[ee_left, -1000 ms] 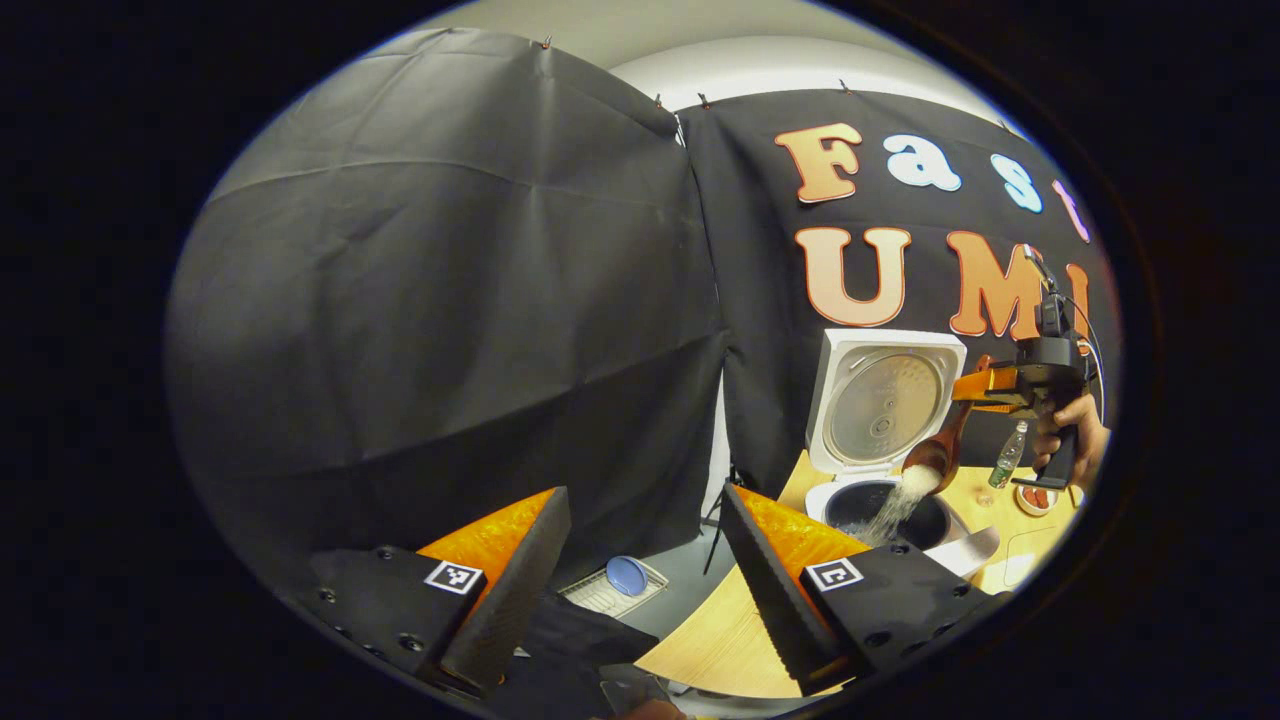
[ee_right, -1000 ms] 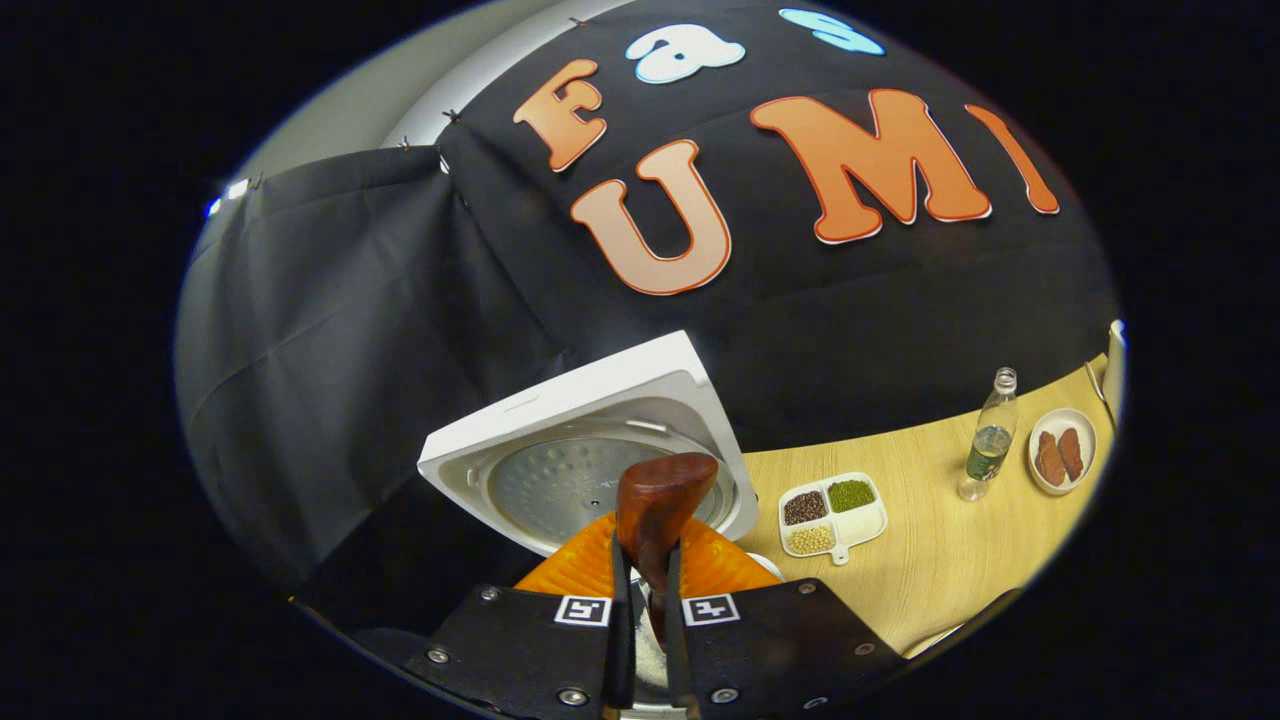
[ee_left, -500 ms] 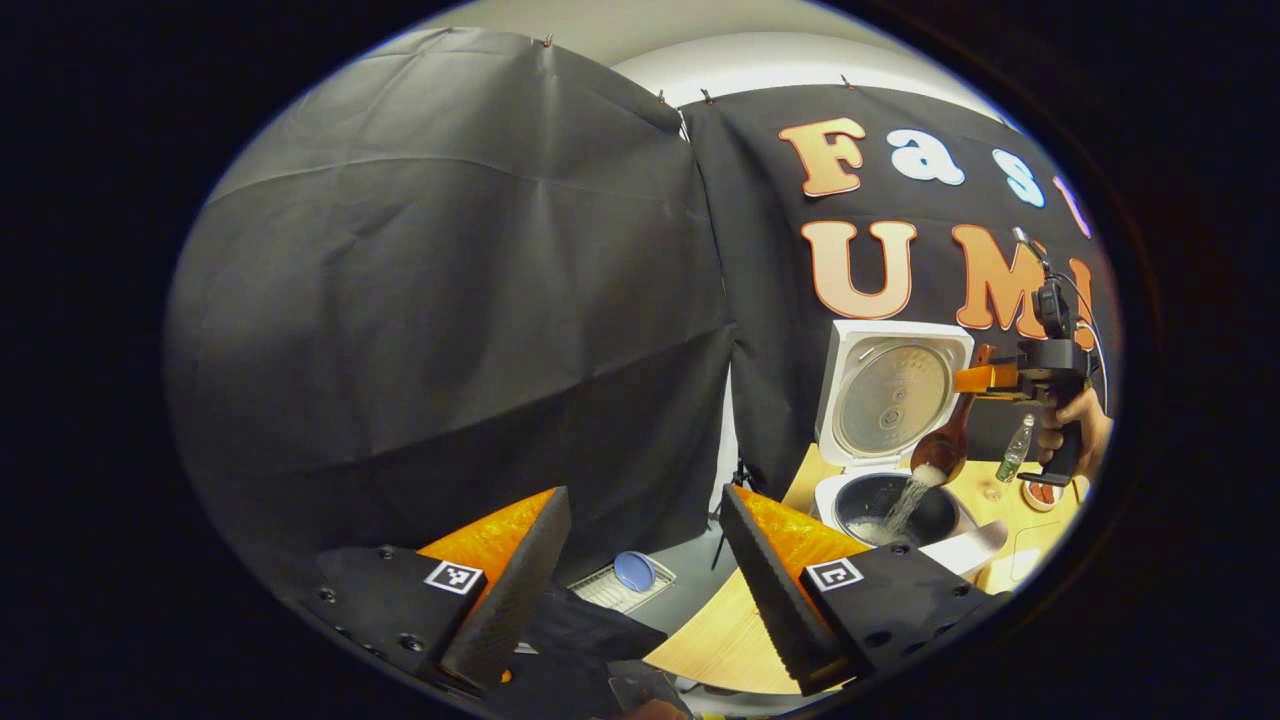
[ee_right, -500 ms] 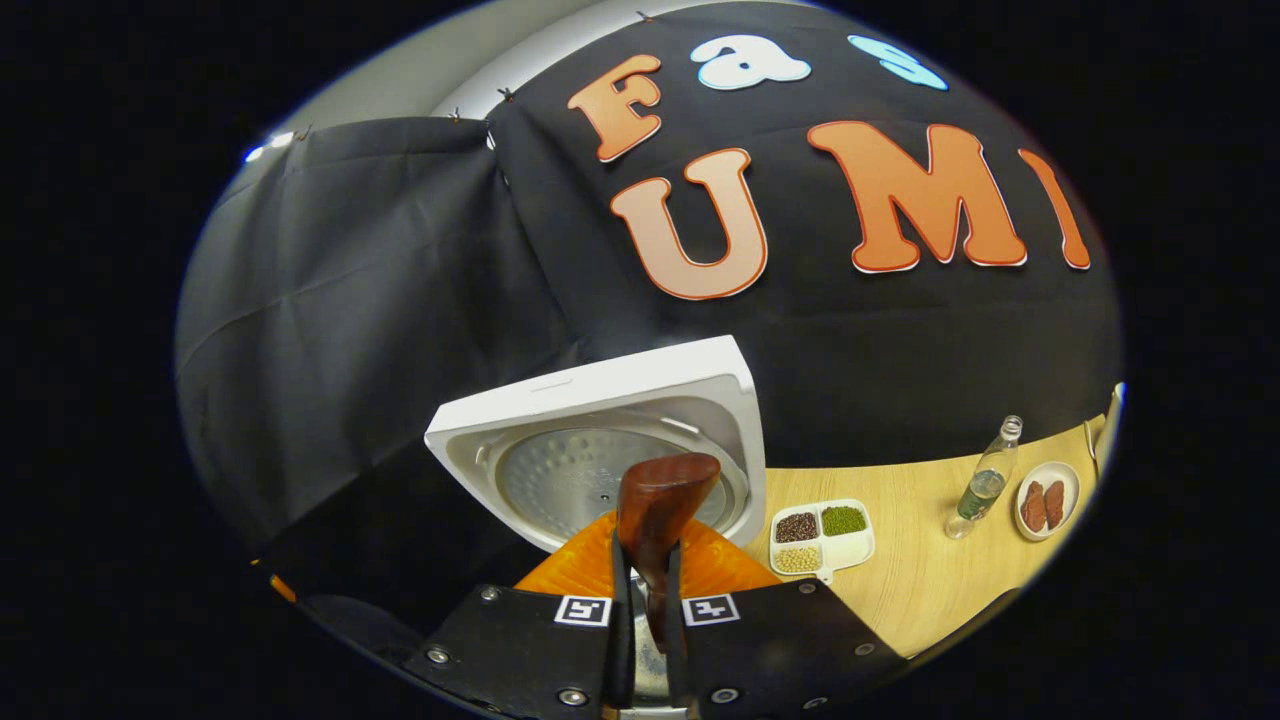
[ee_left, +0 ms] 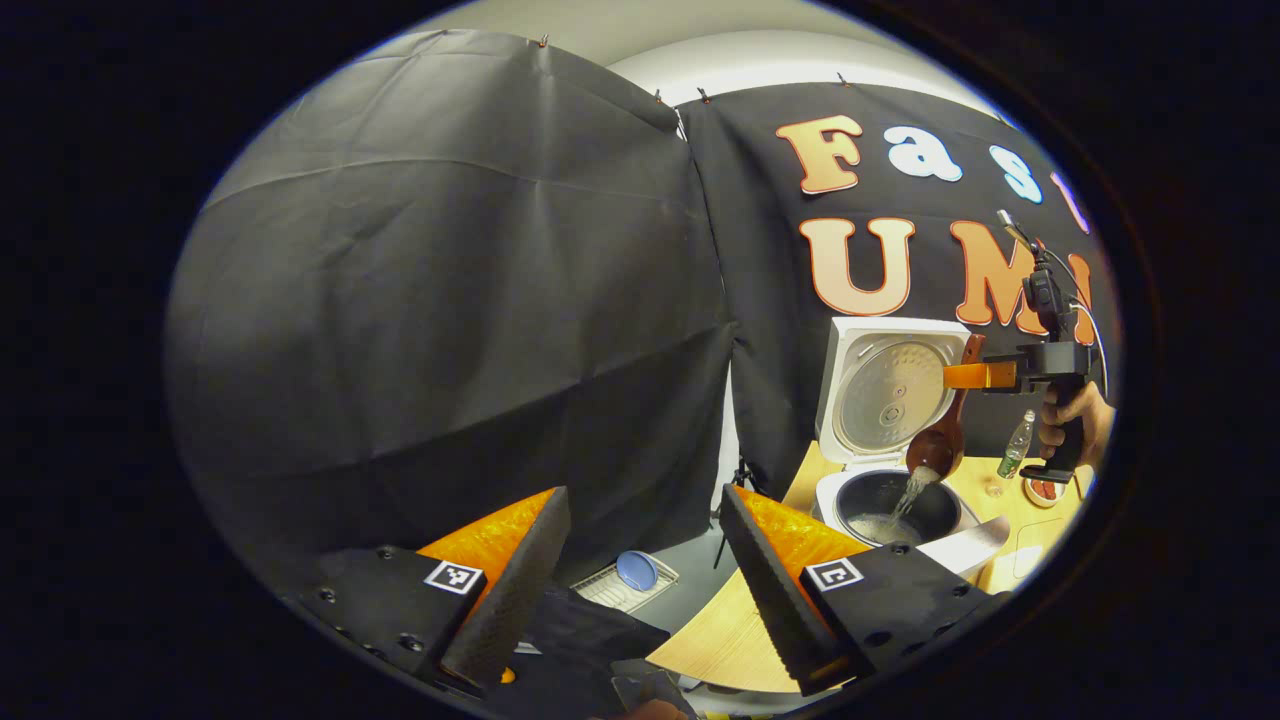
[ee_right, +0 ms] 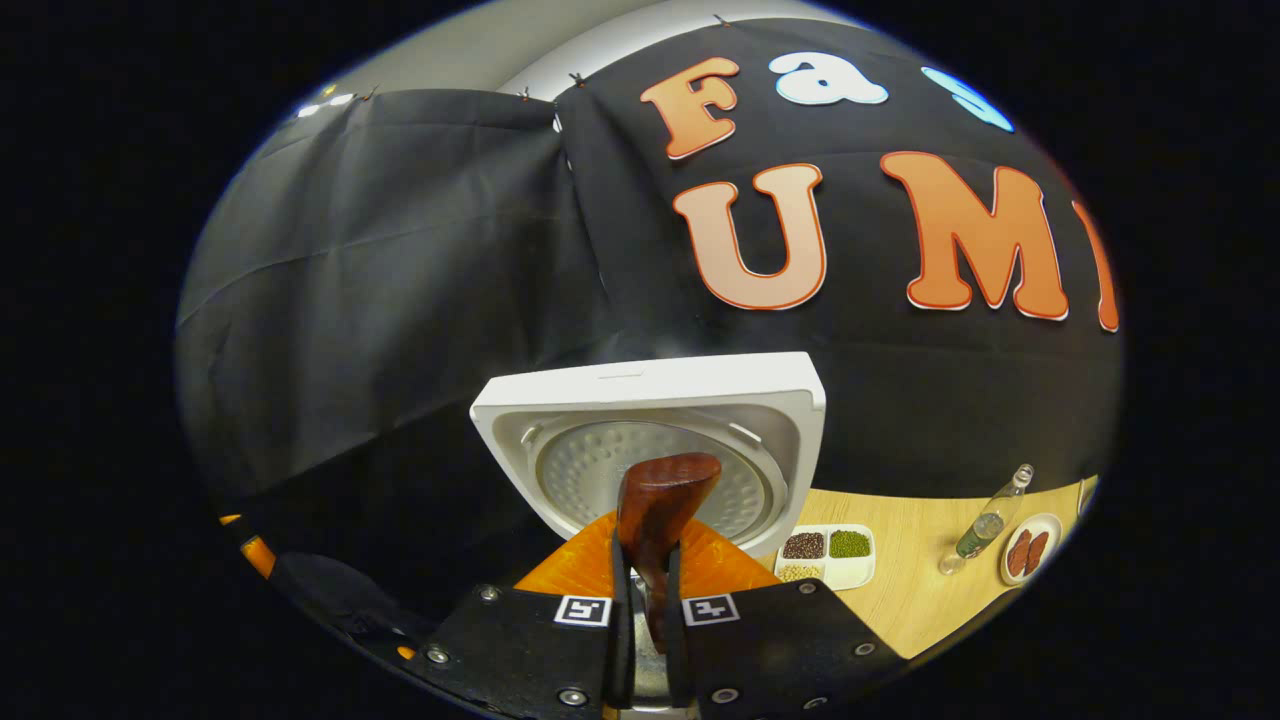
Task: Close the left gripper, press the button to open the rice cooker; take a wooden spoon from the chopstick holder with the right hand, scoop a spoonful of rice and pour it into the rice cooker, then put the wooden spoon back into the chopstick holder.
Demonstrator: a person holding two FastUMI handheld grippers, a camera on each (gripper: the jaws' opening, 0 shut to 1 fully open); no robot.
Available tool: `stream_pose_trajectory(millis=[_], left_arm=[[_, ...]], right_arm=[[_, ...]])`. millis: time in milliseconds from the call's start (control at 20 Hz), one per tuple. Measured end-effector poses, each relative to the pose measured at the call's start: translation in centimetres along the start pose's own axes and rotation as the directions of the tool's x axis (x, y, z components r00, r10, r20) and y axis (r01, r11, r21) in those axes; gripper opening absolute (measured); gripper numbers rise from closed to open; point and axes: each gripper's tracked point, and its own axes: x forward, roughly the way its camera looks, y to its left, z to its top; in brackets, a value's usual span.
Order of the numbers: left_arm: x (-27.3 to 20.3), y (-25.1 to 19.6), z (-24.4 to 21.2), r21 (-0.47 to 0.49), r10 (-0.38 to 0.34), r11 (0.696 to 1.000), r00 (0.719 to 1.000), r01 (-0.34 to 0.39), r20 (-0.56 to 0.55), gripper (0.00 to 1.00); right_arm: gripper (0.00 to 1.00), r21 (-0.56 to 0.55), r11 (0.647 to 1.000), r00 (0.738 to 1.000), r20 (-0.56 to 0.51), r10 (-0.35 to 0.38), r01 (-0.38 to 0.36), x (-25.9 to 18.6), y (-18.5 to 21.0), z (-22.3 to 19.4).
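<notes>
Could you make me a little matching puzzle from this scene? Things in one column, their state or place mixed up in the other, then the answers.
Things:
1. rice cooker lid
2. wooden spoon
3. left gripper
4. glass bottle

States or places:
A. open, holding nothing
B. standing upright on the wooden table
C. raised, showing its metal inner plate
D. tipped over the pot, rice pouring off it

Pairs: 1-C, 2-D, 3-A, 4-B
</notes>
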Motion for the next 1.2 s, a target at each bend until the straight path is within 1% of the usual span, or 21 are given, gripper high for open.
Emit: stream_pose_trajectory(millis=[150,350,600,750,800,850,900,1050,1100,1200], left_arm=[[0.0,0.0,-0.1,0.000,0.001,1.000,1.000,-0.001,0.001,1.00],[-0.1,0.2,-0.2,-0.001,0.005,1.000,1.000,-0.005,0.000,0.99],[-0.3,0.5,-0.1,-0.004,0.015,1.000,1.000,-0.015,-0.001,0.99],[-0.2,0.5,-0.3,-0.003,0.019,1.000,1.000,-0.019,-0.003,0.99],[-0.3,0.3,-0.3,-0.003,0.017,1.000,1.000,-0.017,-0.003,1.00],[-0.4,0.3,-0.2,-0.003,0.015,1.000,1.000,-0.015,-0.002,0.99],[-0.4,0.1,-0.1,-0.003,0.011,1.000,1.000,-0.011,-0.001,1.00],[-0.7,-0.7,0.1,0.010,0.007,1.000,1.000,-0.007,0.015,0.99],[-1.0,-1.1,0.2,0.018,0.012,1.000,1.000,-0.013,0.019,1.00],[-2.4,-2.5,1.1,0.007,0.014,1.000,0.999,-0.014,0.046,0.99]], right_arm=[[0.12,-0.092,0.995,1.000,0.001,0.031,-0.031,0.0,1.3,0.2],[0.11,-0.207,0.976,0.998,-0.003,0.067,-0.067,0.1,3.2,0.1],[0.12,-0.314,0.944,0.994,-0.012,0.104,-0.103,0.1,4.6,0.0],[0.12,-0.336,0.933,0.991,-0.002,0.137,-0.129,-0.4,5.5,0.4],[0.12,-0.325,0.936,0.990,-0.001,0.141,-0.133,-0.5,5.3,0.5],[0.12,-0.302,0.943,0.990,-0.005,0.142,-0.137,-0.8,5.0,0.5],[0.12,-0.267,0.953,0.990,-0.006,0.144,-0.140,-1.1,4.6,0.5],[0.12,-0.123,0.983,0.990,0.016,0.140,-0.137,-2.0,2.9,1.2],[0.12,-0.068,0.989,0.991,0.022,0.133,-0.131,-2.3,1.9,1.6],[0.12,0.033,0.991,0.991,0.037,0.130,-0.131,-3.5,-0.1,2.1]])
